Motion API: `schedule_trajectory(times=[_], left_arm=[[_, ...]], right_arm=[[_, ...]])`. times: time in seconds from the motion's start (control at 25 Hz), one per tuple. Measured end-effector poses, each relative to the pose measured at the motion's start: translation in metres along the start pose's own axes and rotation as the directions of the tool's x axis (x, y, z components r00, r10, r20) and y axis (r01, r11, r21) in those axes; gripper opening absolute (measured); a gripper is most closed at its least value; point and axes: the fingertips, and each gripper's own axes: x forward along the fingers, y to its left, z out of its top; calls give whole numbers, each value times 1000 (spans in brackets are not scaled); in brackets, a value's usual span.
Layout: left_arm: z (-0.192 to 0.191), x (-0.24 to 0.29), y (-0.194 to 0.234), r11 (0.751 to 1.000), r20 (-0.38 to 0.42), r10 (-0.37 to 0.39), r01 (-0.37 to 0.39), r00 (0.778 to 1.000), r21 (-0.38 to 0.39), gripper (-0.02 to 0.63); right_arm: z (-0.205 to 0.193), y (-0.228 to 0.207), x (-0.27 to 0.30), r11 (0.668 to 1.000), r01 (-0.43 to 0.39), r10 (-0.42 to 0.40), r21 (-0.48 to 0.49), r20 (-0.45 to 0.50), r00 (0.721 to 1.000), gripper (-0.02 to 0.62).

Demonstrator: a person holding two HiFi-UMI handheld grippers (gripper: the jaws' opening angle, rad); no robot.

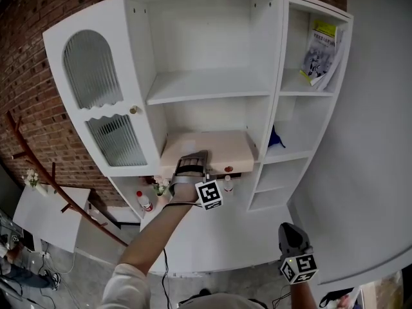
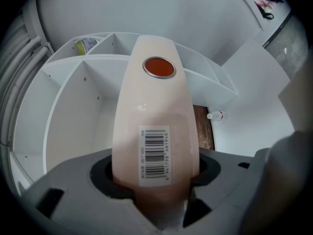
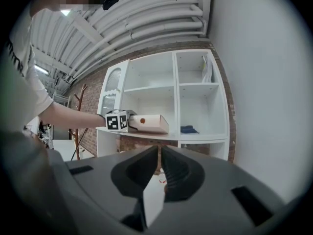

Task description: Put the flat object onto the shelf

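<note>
— Where's the box?

— The flat pink box [image 1: 206, 148] lies level in the middle bay of the white shelf unit [image 1: 212, 82], on its lower board. Its near long side runs along that board's front edge, and it fills most of the bay's width. I can't tell whether the board carries its full weight.

— And your left tool?

— My left gripper [image 1: 193, 161] is clamped on the box. In the left gripper view the jaws press in from both sides just below the barcode label [image 2: 155, 153], and the box runs away from the camera to the orange dot [image 2: 159, 67] at its far end. My left arm [image 1: 158, 227] is stretched up and forward, nearly straight, with the marker cube [image 1: 208, 194] hanging just below the board's front edge.

— The right one?

— My right gripper [image 1: 293, 237] hangs low at my side, well apart from the box and below the unit's right-hand column. Its own view shows the jaws drawn together with nothing between them, pointing across at the shelf unit, where the box [image 3: 149, 123] sits on the board.

— Anything else nearby?

— Magazines [image 1: 320, 47] lean in the top right bay and a blue cloth [image 1: 275, 137] lies in the bay under them. A red-capped bottle [image 1: 144, 201] stands below the box's left corner. The ribbed glass door [image 1: 96, 95] on the left is shut.
</note>
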Motion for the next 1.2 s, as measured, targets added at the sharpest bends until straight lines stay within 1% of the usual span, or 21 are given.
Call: schedule_trajectory(times=[0.2,0.32,0.44,0.6,0.76,0.96,1.04,1.12,1.16,1.2], left_arm=[[4,17,-3,999,13,-48,49,999,-5,302],[8,24,-8,993,35,-117,118,992,-21,319],[13,31,-16,977,67,-203,207,977,-44,336],[17,41,-25,950,99,-297,304,950,-72,349],[23,52,-39,909,123,-392,405,912,-102,372],[26,61,-45,866,158,-462,482,873,-133,383],[31,62,-47,832,192,-501,531,844,-161,388],[37,62,-48,786,243,-534,581,810,-213,390],[39,62,-48,762,269,-541,600,797,-243,390],[41,63,-46,744,290,-542,611,789,-270,390]], right_arm=[[-3,1,5,1000,5,-5,-1,-6,1000,35],[-6,-1,6,1000,12,-12,0,-17,1000,35],[-7,-4,6,1000,24,-24,5,-24,999,35],[-8,-4,9,1000,26,-26,11,-24,999,35],[-10,-2,13,1000,21,-21,11,-28,999,35],[-8,-5,17,1000,25,-25,12,-28,999,35],[-9,-6,18,1000,27,-27,15,-30,999,35],[-9,-5,19,1000,27,-26,16,-31,999,35],[-9,-5,20,1000,26,-26,16,-31,999,35],[-9,-5,21,1000,26,-25,16,-30,999,35]])
